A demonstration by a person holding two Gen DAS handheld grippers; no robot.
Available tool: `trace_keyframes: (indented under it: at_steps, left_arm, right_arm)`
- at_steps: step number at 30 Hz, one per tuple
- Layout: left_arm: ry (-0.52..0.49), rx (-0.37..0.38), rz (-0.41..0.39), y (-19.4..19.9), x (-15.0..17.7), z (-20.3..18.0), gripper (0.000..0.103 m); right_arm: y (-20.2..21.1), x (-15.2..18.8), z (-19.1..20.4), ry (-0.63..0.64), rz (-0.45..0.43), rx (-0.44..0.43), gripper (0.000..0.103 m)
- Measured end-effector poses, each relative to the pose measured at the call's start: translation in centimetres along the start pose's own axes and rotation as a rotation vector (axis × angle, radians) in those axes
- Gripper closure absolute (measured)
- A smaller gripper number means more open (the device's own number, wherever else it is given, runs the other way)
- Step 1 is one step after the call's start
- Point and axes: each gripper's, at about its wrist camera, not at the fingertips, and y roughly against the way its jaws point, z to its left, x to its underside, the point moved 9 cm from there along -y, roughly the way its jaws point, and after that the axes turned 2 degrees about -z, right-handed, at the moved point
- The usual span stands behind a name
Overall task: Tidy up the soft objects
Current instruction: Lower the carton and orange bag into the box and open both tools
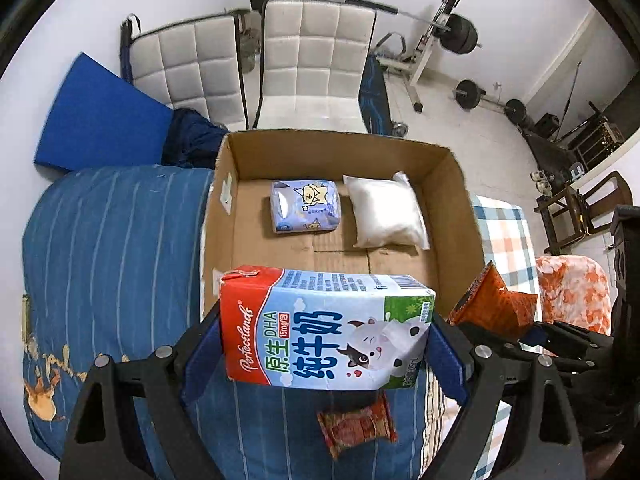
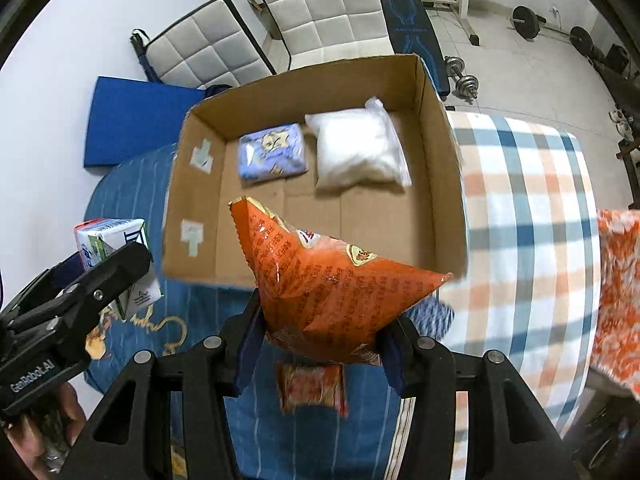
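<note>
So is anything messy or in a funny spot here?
A little. One small red snack packet lies alone on the blue blanket, outside the cardboard box. The orange bag in the right gripper looks crumpled. Nothing has spilled.

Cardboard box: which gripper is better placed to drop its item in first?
Right, probably. The right gripper holds the orange snack bag nearer the cardboard box; the milk carton sits further back.

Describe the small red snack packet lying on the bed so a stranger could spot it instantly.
Start at the open cardboard box on the blue striped quilt. On the quilt in front of the box's near wall lies a small flat red-orange wrapped snack packet. Unlike the large orange crisp bag and the milk carton, no gripper holds it.
</note>
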Motion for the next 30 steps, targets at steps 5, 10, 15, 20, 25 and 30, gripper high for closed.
trace_keyframes:
  at_steps: [5,10,15,20,25,30]
  left_arm:
    - [0.001,-0.015,0.107,-5.4,-1.6,0.9,0.014]
    - [0.037,-0.021,0.261,-11.9,-1.2,2.2,0.014]
    - [0.076,-0.015,0.409,-17.3,0.6,3.1,0.014]
    - [0.047,-0.044,0.497,-20.7,2.6,3.6,0.014]
    - [0.058,-0.054,0.531,-22.0,4.3,4.1,0.014]
    - [0.051,-0.059,0.546,-22.1,5.2,4.1,0.013]
  right_arm:
    - [-4.3,-3.4,-1.1,-0.035,0.067,0.02,0.05]
    - [-9.9,-4.7,-2.0,-0.029,0.174,0.061,0.05]
    - [-14.6,-4.8,-2.8,0.004,0.258,0.123,0.05]
    - [-17.8,-4.3,-3.7,0.017,0.326,0.154,0.05]
    - [-19.8,-3.3,-3.9,0.059,0.384,0.178,0.05]
    - [-20.3,-3.2,-3.9,0.08,0.412,0.182,0.049]
